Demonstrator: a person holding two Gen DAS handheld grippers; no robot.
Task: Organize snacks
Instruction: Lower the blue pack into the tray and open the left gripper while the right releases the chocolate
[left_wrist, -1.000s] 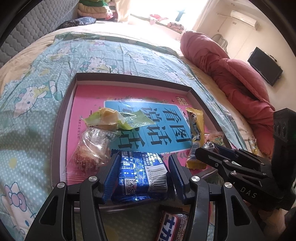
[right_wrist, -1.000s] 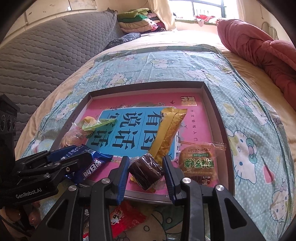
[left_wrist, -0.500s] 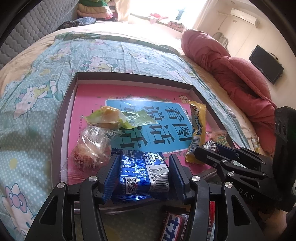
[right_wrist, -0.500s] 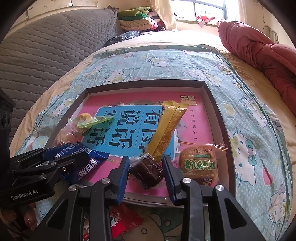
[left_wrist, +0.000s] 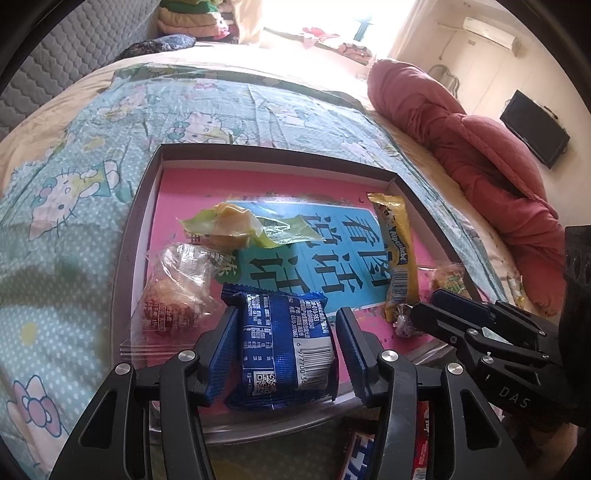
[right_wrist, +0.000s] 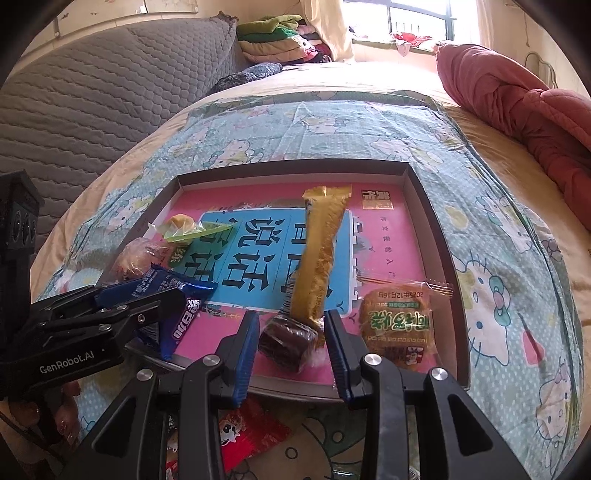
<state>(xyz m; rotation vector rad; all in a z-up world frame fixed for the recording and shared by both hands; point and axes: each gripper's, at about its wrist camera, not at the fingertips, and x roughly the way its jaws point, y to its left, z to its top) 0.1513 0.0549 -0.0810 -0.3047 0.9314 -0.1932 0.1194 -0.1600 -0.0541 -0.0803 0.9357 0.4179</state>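
Blue foil packet (left_wrist: 284, 343), barcode side up, sits clamped between the left gripper (left_wrist: 282, 354) pads at the box (left_wrist: 258, 153) near edge. Inside lies a yellow stick (left_wrist: 397, 254) reading "Alpenliebe". The right gripper (right_wrist: 290, 347), its neighbour's body marked "GenRobot.AI", pinches a dark brown wrapped cake (right_wrist: 288, 341) beside a round pastry (right_wrist: 400, 321) dated 2025.

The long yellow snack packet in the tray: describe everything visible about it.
The long yellow snack packet is a slim, glossy foil-like stick pack, golden yellow with crimped ends; the left wrist view shows blue lettering and a barcode on it. It lies flat in the shallow tray, lengthwise over the pink and blue printed sheet. Its near end touches the dark brown wrapped snack between the right gripper's jaws. Nothing grips it.
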